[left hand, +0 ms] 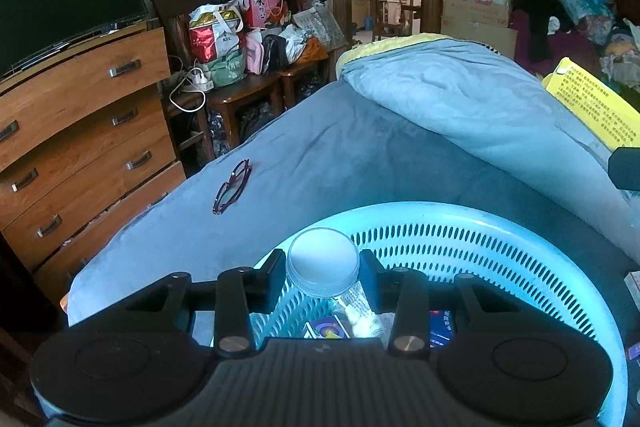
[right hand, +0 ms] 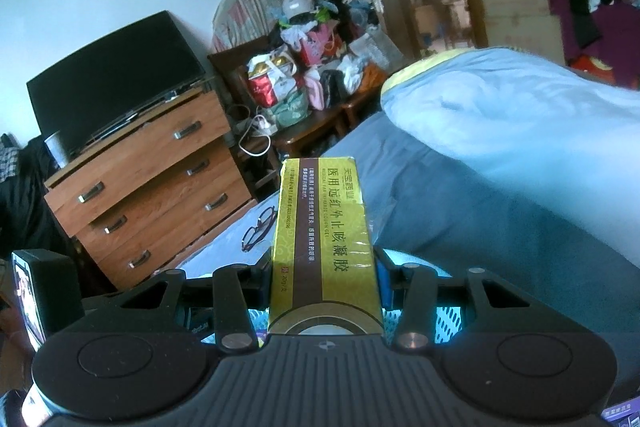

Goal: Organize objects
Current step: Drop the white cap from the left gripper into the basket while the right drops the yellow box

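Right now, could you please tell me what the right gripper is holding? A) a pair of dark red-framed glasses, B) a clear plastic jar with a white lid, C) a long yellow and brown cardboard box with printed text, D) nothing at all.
C: in the right wrist view the right gripper is clamped on both sides of the long yellow and brown cardboard box, which sticks forward from between its fingers.

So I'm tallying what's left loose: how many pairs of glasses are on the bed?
1. The glasses lie folded on the blue bed cover, near the edge facing the dresser, beyond the basket. The folded quilt could hide more.
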A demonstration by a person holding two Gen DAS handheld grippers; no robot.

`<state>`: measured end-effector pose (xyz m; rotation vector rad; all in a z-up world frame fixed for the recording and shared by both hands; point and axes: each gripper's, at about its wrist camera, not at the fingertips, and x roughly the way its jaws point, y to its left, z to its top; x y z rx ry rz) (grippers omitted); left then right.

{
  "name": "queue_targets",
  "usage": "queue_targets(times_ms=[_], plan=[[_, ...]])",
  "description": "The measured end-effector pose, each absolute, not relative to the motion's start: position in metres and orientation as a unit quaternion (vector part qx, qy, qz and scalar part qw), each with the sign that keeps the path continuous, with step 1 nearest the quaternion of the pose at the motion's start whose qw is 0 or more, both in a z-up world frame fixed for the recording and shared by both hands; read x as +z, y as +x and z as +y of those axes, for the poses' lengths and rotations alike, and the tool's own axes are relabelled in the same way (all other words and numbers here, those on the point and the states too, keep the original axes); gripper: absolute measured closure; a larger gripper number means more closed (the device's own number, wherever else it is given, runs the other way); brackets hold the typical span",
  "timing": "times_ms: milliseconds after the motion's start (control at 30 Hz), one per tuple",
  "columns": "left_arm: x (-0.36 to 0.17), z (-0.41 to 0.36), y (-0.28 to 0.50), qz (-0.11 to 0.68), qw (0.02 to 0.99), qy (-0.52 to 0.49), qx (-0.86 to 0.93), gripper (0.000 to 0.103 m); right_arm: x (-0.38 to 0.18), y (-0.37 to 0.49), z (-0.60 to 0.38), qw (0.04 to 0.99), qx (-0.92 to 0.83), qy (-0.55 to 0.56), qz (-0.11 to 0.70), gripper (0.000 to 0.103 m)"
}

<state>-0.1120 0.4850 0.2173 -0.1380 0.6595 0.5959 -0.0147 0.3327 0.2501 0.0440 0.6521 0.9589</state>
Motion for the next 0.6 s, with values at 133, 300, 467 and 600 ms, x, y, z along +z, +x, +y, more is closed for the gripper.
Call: queue_targets(times_ms=[133, 300, 467, 600], plan=[[0.226, 0.484, -0.109, 0.32, 0.9, -0.067, 0.289, 0.061, 0.25, -0.013, 0.332, 0.835, 0.454, 0.018, 0.31, 0.056], [0.233, 0.486, -0.104, 0.321, 0.899, -0.063, 0.29, 0.061, 0.248, -0.013, 0.332, 0.835, 0.453, 0.018, 0.312, 0.056], [0.235, 0.486, -0.1, 0.323, 0.896, -0.061, 0.297, 0.055, 0.245, -0.012, 0.332, 0.833, 0.454, 0.017, 0.315, 0.054], [0.237, 0.483, -0.1, 0.318, 0.895, -0.052, 0.308, 0.038, 0.245, -0.012, 0.328, 0.834, 0.456, 0.022, 0.31, 0.047]])
